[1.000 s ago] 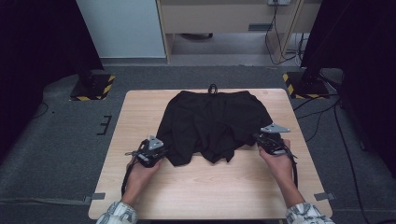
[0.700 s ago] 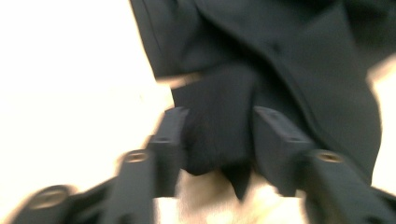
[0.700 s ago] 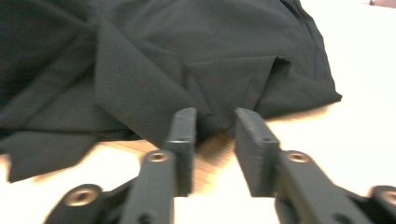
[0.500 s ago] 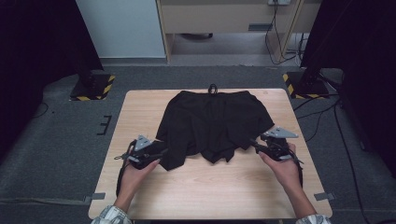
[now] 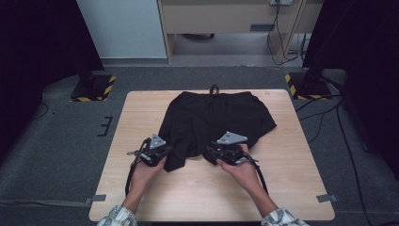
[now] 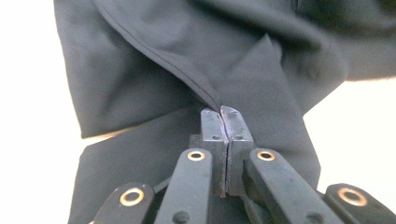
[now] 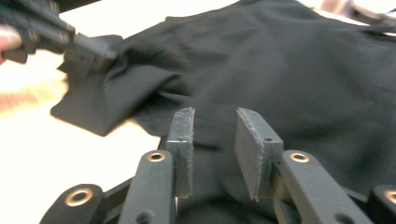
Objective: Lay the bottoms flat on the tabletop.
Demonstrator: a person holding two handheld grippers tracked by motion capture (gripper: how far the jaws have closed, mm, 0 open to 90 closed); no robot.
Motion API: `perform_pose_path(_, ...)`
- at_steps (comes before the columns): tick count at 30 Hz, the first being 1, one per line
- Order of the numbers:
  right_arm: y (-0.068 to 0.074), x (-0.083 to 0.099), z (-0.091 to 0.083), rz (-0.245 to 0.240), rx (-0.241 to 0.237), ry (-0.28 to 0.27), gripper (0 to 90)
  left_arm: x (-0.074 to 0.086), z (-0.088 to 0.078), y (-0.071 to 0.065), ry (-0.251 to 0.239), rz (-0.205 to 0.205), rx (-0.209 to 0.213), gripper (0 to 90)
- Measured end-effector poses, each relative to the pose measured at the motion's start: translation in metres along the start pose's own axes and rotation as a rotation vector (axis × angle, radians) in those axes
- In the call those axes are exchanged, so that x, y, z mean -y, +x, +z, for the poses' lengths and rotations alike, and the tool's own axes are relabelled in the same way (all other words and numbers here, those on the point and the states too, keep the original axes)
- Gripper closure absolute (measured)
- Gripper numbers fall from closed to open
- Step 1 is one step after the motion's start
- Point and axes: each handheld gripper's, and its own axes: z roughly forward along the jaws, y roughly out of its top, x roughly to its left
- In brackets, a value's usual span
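A light wood worktop point(image 5: 291, 155) seen from above, w/ black shorts point(image 5: 216, 117) laid flat near its middle, waistband toward the far edge. A small black cord loop point(image 5: 214, 88) sticks out past the waistband. Grey carpet floor point(image 5: 61, 150) all around, w/ cables point(image 5: 329, 113) trailing at right.

A person's forearms come in from the bottom edge, each hand holding tongs. Left tongs point(image 5: 162, 153) sit at the near-left leg of the shorts; right tongs point(image 5: 211, 151) sit at the near hem, close to the centre. The two are near each other, not touching.

Left gripper view: left tongs point(image 6: 223, 114) are pressed together, clamped on a fold of the black fabric point(image 6: 261, 79), a stitched seam running up and left from the pinch. Pale worktop shows at both sides.

Right gripper view: right tongs point(image 7: 214, 116) stand apart, w/ shorts point(image 7: 299, 70) spread beyond and beneath them; nothing is between the pads. The left tongs point(image 7: 100, 49) show at upper left, blurred, pinching a bunched corner of the shorts.
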Motion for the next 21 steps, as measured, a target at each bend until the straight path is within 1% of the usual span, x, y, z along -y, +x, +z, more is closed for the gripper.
perform_pose_path(1, 0.0, 0.0, 0.0, 0.0, 0.0, 0.0, 69.5, 0.0, 0.0, 0.0, 0.0, 0.0, 0.0, 88.5)
perform_pose_path(2, 0.005, -0.001, 0.007, -0.008, -0.011, 0.007, 70.3, -0.001, -0.006, 0.005, -0.018, -0.013, -0.014, 88.5)
perform_pose_path(3, 0.011, -0.002, 0.017, -0.01, -0.026, 0.013, 70.6, -0.001, -0.009, 0.008, -0.03, -0.028, -0.018, 88.5)
perform_pose_path(4, 0.017, -0.002, 0.029, -0.012, -0.042, 0.022, 70.4, -0.001, -0.014, 0.018, -0.051, -0.064, -0.028, 88.3)
perform_pose_path(5, 0.017, -0.002, 0.029, -0.012, -0.042, 0.022, 70.4, -0.001, -0.014, 0.018, -0.051, -0.064, -0.028, 88.1)
perform_pose_path(6, 0.02, -0.003, 0.036, -0.011, -0.05, 0.032, 69.6, 0.0, -0.016, 0.023, -0.063, -0.092, -0.036, 88.1)
perform_pose_path(7, 0.026, -0.004, 0.049, -0.013, -0.059, 0.05, 66.0, 0.0, -0.015, 0.029, -0.068, -0.104, -0.044, 87.2)
perform_pose_path(8, 0.026, -0.004, 0.049, -0.013, -0.059, 0.05, 66.0, 0.0, -0.015, 0.029, -0.068, -0.104, -0.044, 86.7)
perform_pose_path(9, 0.029, -0.006, 0.054, -0.008, -0.062, 0.054, 64.8, 0.0, -0.013, 0.031, -0.067, -0.104, -0.047, 86.7)
perform_pose_path(10, 0.035, -0.009, 0.061, -0.008, -0.076, 0.048, 59.9, 0.0, -0.008, 0.034, -0.053, -0.088, -0.061, 86.1)
perform_pose_path(11, 0.037, -0.01, 0.064, -0.014, -0.078, 0.054, 58.4, 0.0, -0.008, 0.034, -0.053, -0.088, -0.061, 86.1)
perform_pose_path(12, 0.037, -0.01, 0.064, -0.014, -0.078, 0.054, 58.4, 0.0, -0.005, 0.036, -0.048, -0.09, -0.063, 86.1)
perform_pose_path(13, 0.04, -0.011, 0.07, -0.024, -0.08, 0.07, 56.1, 0.0, -0.003, 0.038, -0.044, -0.092, -0.063, 86.1)
perform_pose_path(14, 0.044, -0.011, 0.08, -0.031, -0.085, 0.096, 51.6, 0.001, -0.002, 0.04, -0.042, -0.097, -0.067, 86.1)
perform_pose_path(15, 0.045, -0.011, 0.085, -0.038, -0.075, 0.113, 51.0, 0.002, -0.002, 0.041, -0.041, -0.1, -0.065, 86.2)
perform_pose_path(17, 0.046, -0.01, 0.088, -0.039, -0.073, 0.119, 50.5, 0.003, -0.003, 0.043, -0.039, -0.107, -0.063, 86.2)
perform_pose_path(18, 0.047, -0.009, 0.094, -0.03, -0.082, 0.131, 50.2, 0.004, -0.004, 0.044, -0.042, -0.113, -0.061, 86.3)
perform_pose_path(19, 0.049, -0.006, 0.099, -0.044, -0.073, 0.158, 52.5, 0.005, -0.006, 0.046, -0.045, -0.12, -0.059, 86.7)
perform_pose_path(20, 0.05, -0.005, 0.099, -0.062, -0.063, 0.144, 54.8, 0.005, -0.007, 0.047, -0.048, -0.127, -0.056, 86.7)
perform_pose_path(21, 0.05, -0.005, 0.099, -0.062, -0.063, 0.144, 54.8, 0.005, -0.007, 0.047, -0.048, -0.127, -0.056, 86.7)
